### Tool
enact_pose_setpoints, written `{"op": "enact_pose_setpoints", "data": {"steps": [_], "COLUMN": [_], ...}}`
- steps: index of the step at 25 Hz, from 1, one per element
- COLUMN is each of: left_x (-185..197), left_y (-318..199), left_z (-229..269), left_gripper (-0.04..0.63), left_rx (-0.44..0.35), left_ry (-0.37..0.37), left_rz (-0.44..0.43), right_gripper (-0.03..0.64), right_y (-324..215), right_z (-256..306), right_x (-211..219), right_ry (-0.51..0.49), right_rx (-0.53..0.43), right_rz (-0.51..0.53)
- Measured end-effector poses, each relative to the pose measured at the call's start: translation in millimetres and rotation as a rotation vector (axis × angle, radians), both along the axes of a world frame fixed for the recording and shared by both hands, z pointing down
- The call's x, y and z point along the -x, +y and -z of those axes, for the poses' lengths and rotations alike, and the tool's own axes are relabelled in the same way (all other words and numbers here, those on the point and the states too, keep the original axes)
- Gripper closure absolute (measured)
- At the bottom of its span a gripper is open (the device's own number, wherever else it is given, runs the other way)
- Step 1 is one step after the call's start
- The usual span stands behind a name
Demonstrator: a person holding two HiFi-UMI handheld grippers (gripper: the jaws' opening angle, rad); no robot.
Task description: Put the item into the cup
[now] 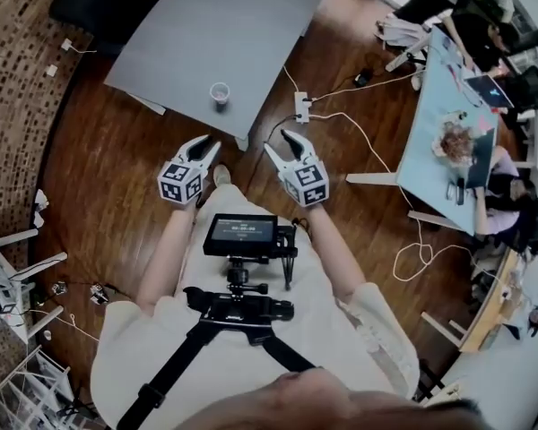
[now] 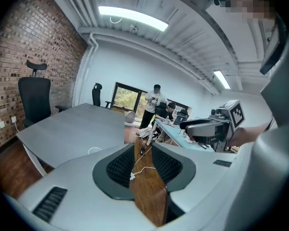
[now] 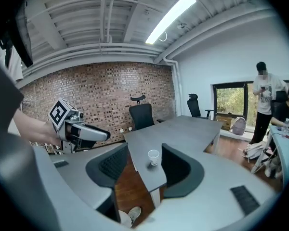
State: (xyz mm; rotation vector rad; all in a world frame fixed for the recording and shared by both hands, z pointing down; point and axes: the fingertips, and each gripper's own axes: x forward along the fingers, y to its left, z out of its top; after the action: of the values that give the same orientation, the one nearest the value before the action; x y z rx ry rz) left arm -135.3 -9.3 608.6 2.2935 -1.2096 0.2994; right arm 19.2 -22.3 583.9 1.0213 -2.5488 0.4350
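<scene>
The left gripper [image 1: 203, 147] and the right gripper [image 1: 279, 143] are both held with jaws apart and empty, well short of the white cup [image 1: 219, 94] standing upright near the front edge of the grey table [image 1: 206, 25]. The item itself shows in no view (find it first). Any drop should come from straight above, as the cup looks easily tipped.

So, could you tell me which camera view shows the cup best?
The right gripper view: the cup stands upright on the grey table, framed between open jaws. The head view shows it small from above; the left gripper view shows only its rim.
</scene>
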Motion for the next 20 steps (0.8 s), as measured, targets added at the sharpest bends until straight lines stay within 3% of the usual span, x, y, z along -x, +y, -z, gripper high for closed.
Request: {"op": "enact_pose_setpoints", "data": {"steps": [8,20], "left_x": [-65.0,-99.0], "left_y": [91.7,177.6], "left_z": [7.8,22.7], "left_gripper": [0.48,0.48], "left_rx": [0.011,0.004], "left_ry": [0.002,-0.007], "left_rz": [0.051,0.15], "right_gripper": [0.383,0.383], "right_y": [82.4,149.9], "right_z": [16.1,29.4], "right_x": [-49.8,-79.9], "right_ry": [-0.032,-0.05], "right_rx": [0.015,-0.014], "right_rz": [0.058,0.202]}}
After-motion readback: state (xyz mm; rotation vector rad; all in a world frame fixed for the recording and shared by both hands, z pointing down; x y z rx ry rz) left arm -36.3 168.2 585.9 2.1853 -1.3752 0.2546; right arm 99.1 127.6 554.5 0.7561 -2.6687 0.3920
